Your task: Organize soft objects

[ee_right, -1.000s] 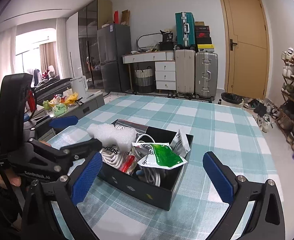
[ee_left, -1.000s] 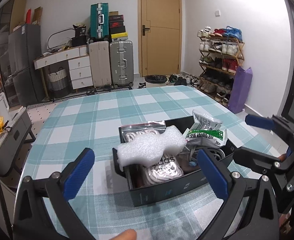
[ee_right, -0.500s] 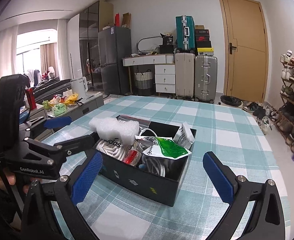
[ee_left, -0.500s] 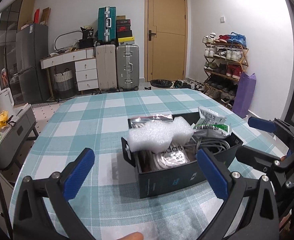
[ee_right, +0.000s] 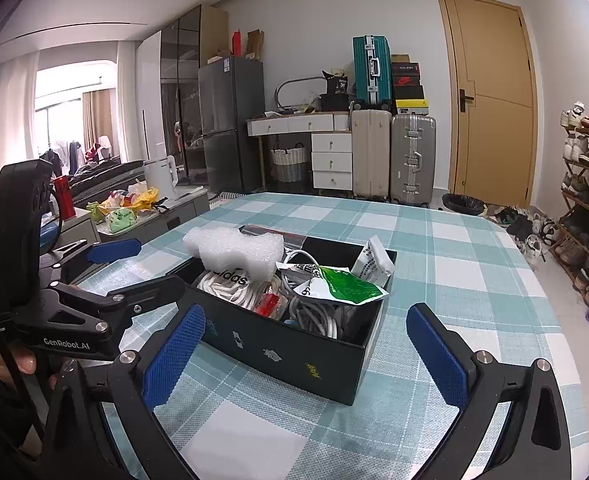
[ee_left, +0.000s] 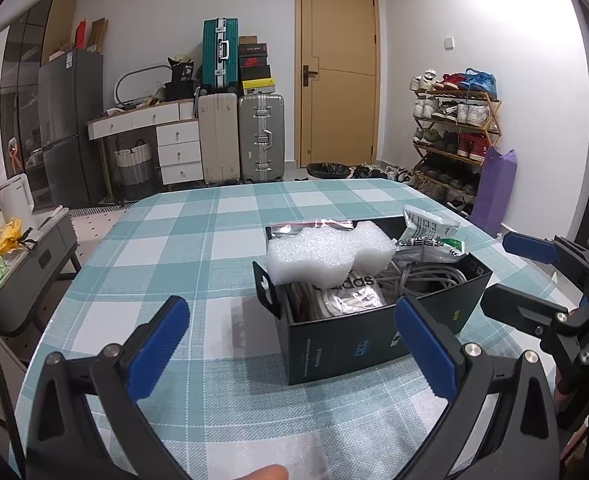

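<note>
**Black box of soft items on the checked table, both grippers spread wide**

The table (ee_left: 222,240), covered in a teal-and-white checked cloth, carries one black box (ee_left: 334,344) near its front edge. The box is open at the top and packed full.

The left gripper (ee_left: 290,344) hangs just in front of the box, its blue pads far apart and holding nothing. The right gripper (ee_right: 306,354) sits at the box's right long side, likewise spread wide and empty, with the box wall between its pads in its own view.

On the box's left end rests a white foam piece (ee_left: 326,256), lying across the rim and over a bag marked adidas (ee_right: 230,278). A green-and-white packet (ee_right: 342,284) lies on top at the box's right end, tilted. Below it, inside the box, are grey coiled cables (ee_right: 314,314). A small red item (ee_right: 268,304) shows between the cables and the white cords.
</note>
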The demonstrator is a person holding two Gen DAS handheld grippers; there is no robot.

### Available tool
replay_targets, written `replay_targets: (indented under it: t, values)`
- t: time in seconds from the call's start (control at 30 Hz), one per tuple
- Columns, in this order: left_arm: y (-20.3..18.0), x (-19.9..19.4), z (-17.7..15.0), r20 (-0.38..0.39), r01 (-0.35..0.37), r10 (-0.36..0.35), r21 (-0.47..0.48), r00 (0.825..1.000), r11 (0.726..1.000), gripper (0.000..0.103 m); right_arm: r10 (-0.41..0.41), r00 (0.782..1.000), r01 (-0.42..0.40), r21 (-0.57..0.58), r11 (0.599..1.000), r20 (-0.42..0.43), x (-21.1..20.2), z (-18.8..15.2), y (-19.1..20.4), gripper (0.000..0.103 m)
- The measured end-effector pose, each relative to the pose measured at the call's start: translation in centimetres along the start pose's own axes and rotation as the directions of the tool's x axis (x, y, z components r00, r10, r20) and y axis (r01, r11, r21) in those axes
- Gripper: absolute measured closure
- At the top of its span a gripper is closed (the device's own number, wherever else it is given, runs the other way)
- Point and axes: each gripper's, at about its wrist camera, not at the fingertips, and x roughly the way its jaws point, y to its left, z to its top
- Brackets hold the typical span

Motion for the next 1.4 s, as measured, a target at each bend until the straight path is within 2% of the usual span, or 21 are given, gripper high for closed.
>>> replay_targets:
  t: [0.6,1.4]
  values:
    - [0.4,-0.1,0.0,0.006,0.000,0.000,-0.023,1.000,1.000,0.000,-0.006,0.999,0.007,-0.009,1.000,0.036,-1.0,-0.1,0.2,0.000]
    - [0.3,-0.1,-0.1,0.016,-0.003,0.003,-0.023,1.000,1.000,0.000,-0.005,0.999,0.005,-0.005,1.000,0.036,-1.2,-0.1,0.2,0.000]
